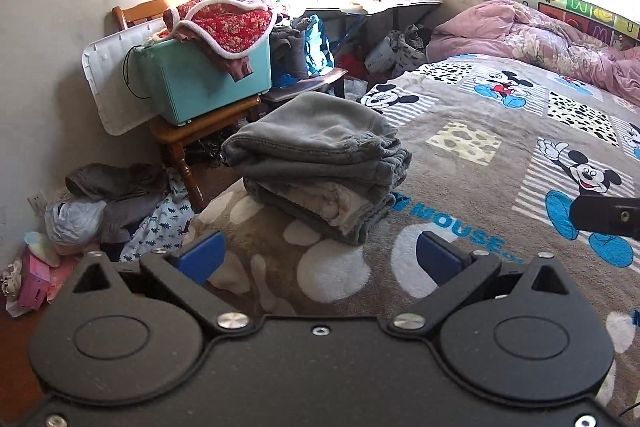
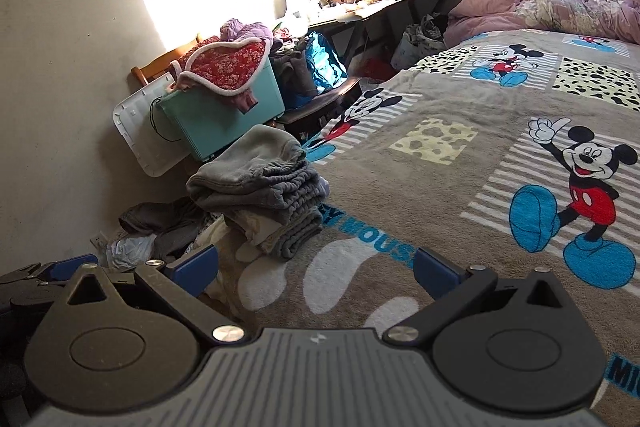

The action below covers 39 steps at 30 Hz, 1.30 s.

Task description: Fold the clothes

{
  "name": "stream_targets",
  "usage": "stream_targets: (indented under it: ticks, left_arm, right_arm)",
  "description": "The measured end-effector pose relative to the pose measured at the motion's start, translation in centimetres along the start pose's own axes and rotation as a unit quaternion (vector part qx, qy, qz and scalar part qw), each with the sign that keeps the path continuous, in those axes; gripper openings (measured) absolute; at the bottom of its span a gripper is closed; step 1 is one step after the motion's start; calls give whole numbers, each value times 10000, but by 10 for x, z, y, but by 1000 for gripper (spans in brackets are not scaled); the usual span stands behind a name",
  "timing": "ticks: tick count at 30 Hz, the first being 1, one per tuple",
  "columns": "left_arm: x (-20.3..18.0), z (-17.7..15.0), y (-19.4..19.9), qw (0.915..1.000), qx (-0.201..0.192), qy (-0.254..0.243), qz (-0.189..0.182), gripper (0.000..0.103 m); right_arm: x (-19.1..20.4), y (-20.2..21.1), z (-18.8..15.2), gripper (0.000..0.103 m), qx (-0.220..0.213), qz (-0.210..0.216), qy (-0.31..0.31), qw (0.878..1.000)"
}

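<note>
A stack of folded grey clothes (image 1: 320, 163) sits on the near left corner of the bed, with a pale garment between the grey layers. It also shows in the right wrist view (image 2: 260, 195). My left gripper (image 1: 320, 259) is open and empty, a little in front of the stack. My right gripper (image 2: 316, 269) is open and empty, to the right of the stack above the blanket. Part of the right gripper shows at the right edge of the left wrist view (image 1: 608, 217). The left gripper shows at the lower left of the right wrist view (image 2: 60, 273).
A Mickey Mouse blanket (image 1: 500, 147) covers the bed, with a pink quilt (image 1: 540, 35) bunched at the far end. A teal bin (image 1: 200, 83) of clothes stands on a wooden chair. Loose clothes (image 1: 120, 203) lie on the floor. A cluttered desk (image 1: 372, 1) stands at the back wall.
</note>
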<state>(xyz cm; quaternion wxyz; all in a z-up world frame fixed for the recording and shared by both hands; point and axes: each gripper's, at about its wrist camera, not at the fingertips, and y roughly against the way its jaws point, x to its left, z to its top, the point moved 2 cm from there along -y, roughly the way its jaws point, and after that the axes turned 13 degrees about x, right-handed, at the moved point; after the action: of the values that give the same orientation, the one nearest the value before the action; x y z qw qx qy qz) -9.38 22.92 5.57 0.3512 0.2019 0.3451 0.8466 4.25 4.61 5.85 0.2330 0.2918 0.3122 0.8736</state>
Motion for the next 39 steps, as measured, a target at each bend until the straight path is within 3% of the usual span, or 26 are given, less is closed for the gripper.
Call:
stream_targets:
  ticks: [12,22,39]
  left_arm:
    - [-17,-7,31,9993,-166,-83,311,103]
    - [-16,-9,53,9986,-395,-26,356,103]
    - [-13,-15,59,9987,-415,-95,272,103]
  right_arm:
    - [14,16,-8,103,-22,-110,167,9998]
    - [22,28,-9,103,-101,-98,223,9997]
    - [35,33,-14,103,-62,-74,345,9994]
